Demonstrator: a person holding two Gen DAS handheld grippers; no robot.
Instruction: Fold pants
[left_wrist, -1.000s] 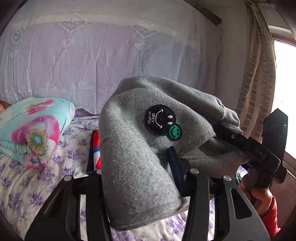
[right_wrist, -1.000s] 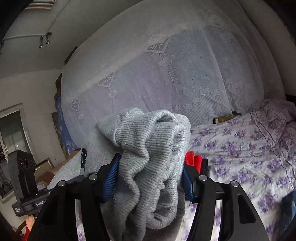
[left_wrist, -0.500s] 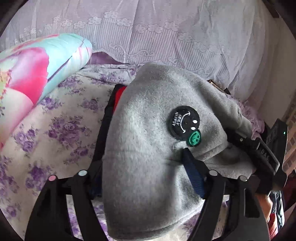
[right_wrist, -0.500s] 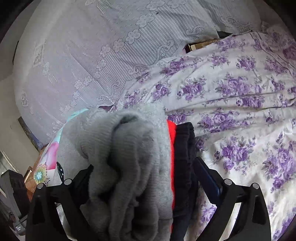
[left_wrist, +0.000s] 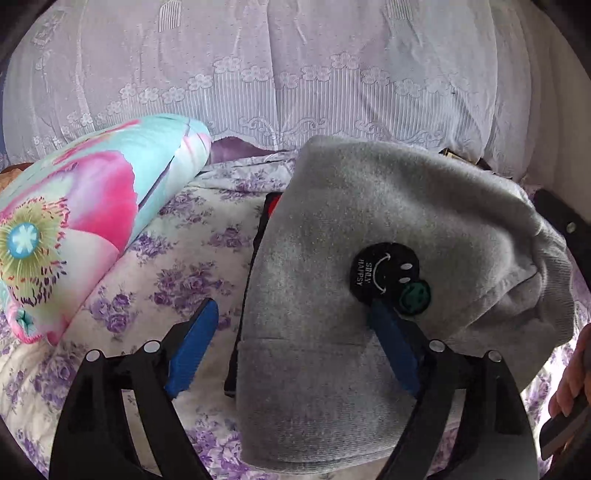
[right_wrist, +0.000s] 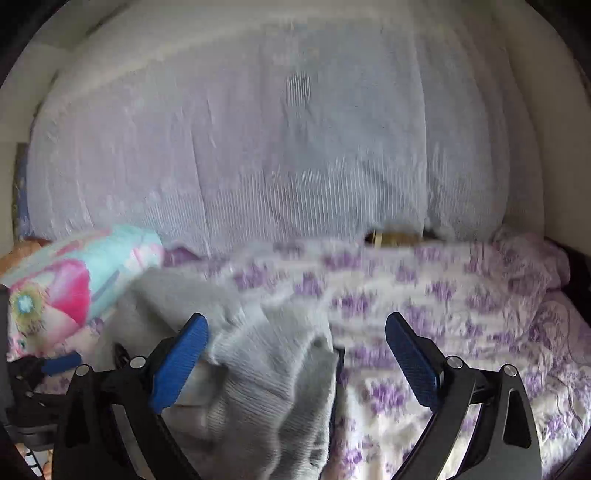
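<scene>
Pants (left_wrist: 351, 295): folded, lying on the bed (left_wrist: 177, 266), right of the pillow (left_wrist: 85, 221).
Pillow: on the bed's left side.
Headboard cover (left_wrist: 295, 74): behind both.

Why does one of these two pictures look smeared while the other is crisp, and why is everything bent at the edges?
Right wrist view: motion blur smears the grey pants and the flowered bedsheet; only the right tool, which carries the camera, looks sharp. Left wrist view: crisp, the smiley patch lettering is readable. Both: fisheye lenses bow the scene and darken the corners; light is soft.
</scene>
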